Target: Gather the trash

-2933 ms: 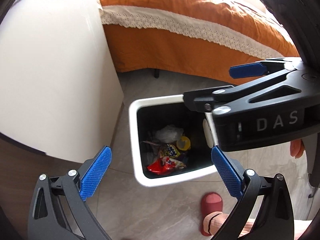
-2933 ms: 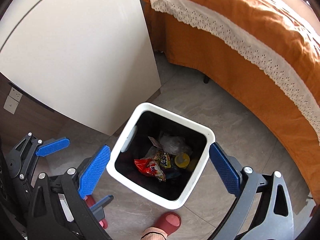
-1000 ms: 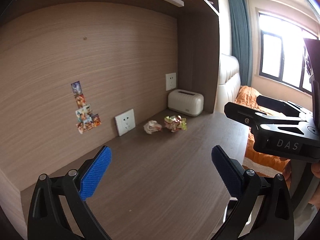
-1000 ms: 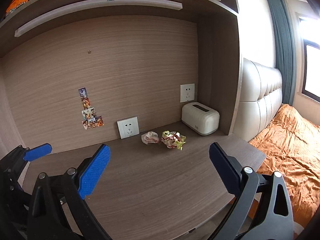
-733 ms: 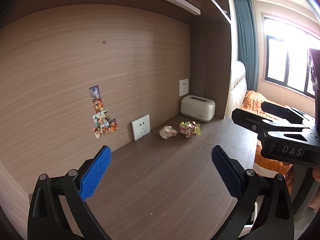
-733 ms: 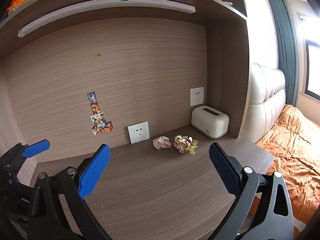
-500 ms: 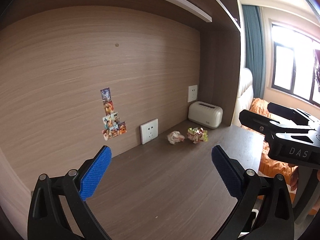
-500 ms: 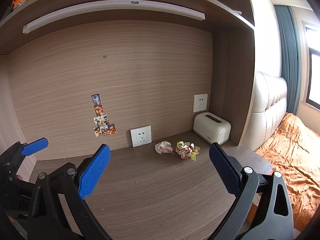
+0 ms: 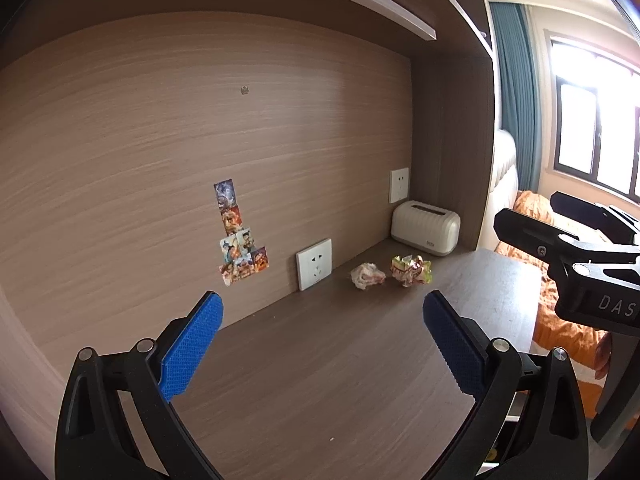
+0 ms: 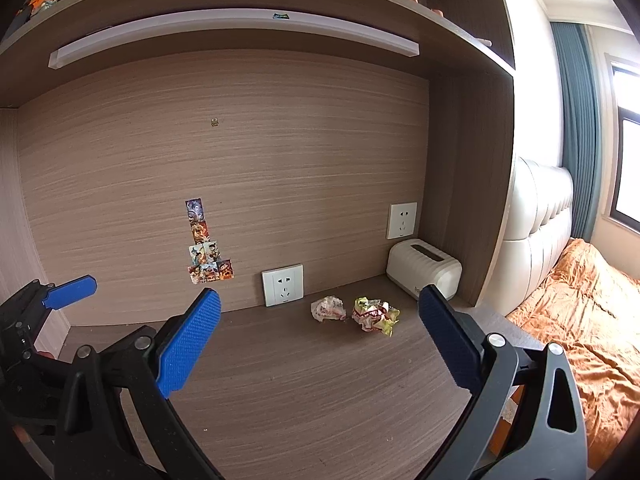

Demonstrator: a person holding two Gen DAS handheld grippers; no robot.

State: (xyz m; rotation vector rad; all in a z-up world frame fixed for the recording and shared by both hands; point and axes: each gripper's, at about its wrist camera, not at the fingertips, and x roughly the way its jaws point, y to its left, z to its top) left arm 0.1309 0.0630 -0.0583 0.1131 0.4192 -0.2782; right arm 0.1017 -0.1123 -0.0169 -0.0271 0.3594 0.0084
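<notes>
While both grippers gape wide and hold nothing, 2 crumpled wrappers (image 10: 352,313) sit on the desk (image 10: 320,400).

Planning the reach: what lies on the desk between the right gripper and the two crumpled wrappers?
Nothing: in the right wrist view, bare desk runs from the open right gripper to the pale wrapper and yellow-green wrapper.

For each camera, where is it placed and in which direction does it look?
Left wrist: on the left gripper, facing the desk and back wall; the right gripper shows at right.
Right wrist: on the right gripper, facing the same wall; the left gripper shows at left.
Shared: pale wrapper, green-yellow wrapper, tissue box.
</notes>
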